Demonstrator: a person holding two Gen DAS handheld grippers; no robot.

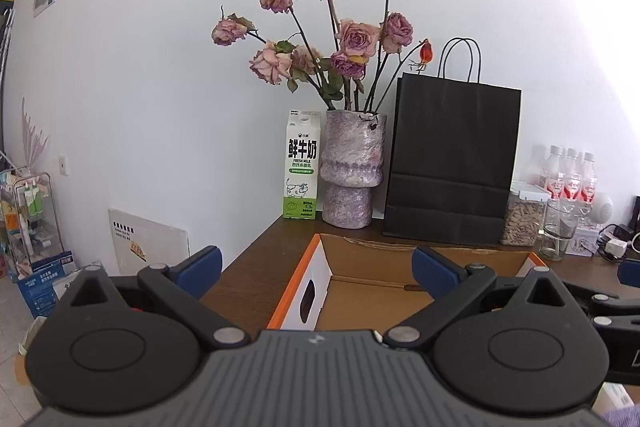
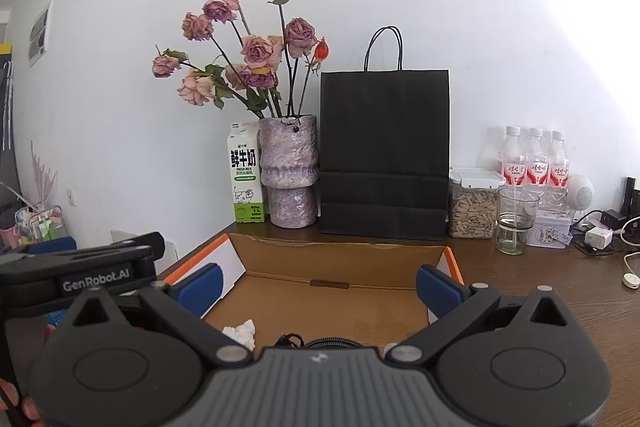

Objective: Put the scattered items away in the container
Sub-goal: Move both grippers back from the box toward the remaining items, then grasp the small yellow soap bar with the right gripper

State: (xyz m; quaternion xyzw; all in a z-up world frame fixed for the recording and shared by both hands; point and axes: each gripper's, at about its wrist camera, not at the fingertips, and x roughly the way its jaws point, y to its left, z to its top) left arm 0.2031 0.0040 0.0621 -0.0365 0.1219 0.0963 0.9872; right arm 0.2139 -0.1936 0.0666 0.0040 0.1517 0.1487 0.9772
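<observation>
1. An open cardboard box (image 2: 340, 297) with orange edges sat on a dark wooden table (image 2: 540, 291), and every place below is given from that box.
2. The left gripper (image 1: 316, 271) hung above the box's left wall, its 2 blue-padded jaws spread wide with nothing between them.
3. The right gripper (image 2: 318, 285) hung over the box's near edge, its jaws just as wide apart and also empty.
4. Inside the box, at its near left corner, lay a crumpled white tissue (image 2: 242, 333); beside it, a dark braided cord (image 2: 320, 341) poked out from under the gripper body, mostly hidden.
5. No other loose items showed on the table near the box, so whether more remained to be gathered could not be told.
6. Behind the box, against the white wall, stood a milk carton (image 2: 246, 181), a vase of dried roses (image 2: 290, 173) and a black paper bag (image 2: 384, 155).
7. Behind and right of the box stood a jar of seeds (image 2: 472, 205), a glass (image 2: 514, 223) and bottles (image 2: 534, 159), with chargers and cables further right.
8. To do this step well, I judge each gripper should lift clear of the box walls before swinging out, and keep away from the vase and glass, which look easy to topple.
</observation>
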